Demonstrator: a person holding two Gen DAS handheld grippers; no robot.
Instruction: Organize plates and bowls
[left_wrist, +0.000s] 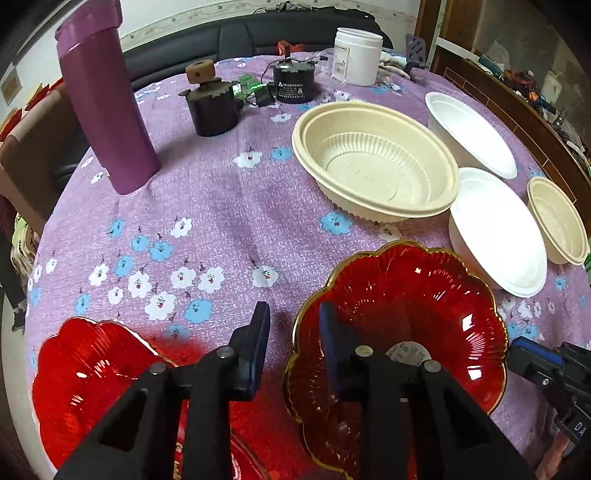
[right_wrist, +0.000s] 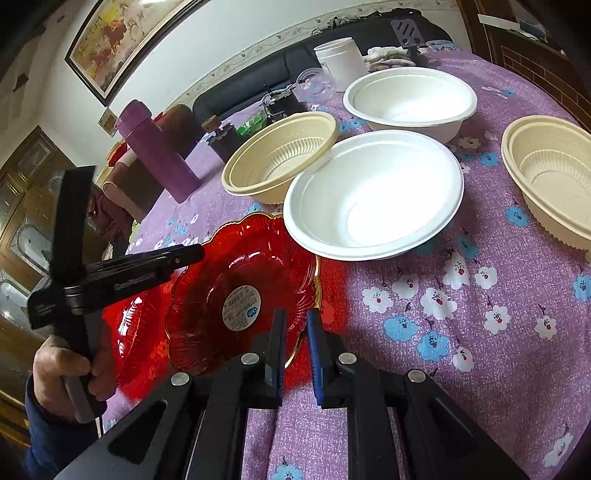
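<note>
Red plates and bowls on a flowered tablecloth (left_wrist: 207, 206).
Left gripper (left_wrist: 293, 319) straddles red plate (left_wrist: 406, 314) rim, contact unclear; right gripper (right_wrist: 295, 325) clenched on its edge; second red plate (left_wrist: 92, 369) partly hidden.

Bright, even light. Shiny white glints on the red plate (left_wrist: 399, 314), strong white glare inside the white bowl (right_wrist: 373, 199). Soft shadows on the tablecloth (left_wrist: 221, 206). Bent, dark corners. Mostly sharp

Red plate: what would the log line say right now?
item: red plate | left gripper: open, around its rim | right gripper: shut on its rim
</note>
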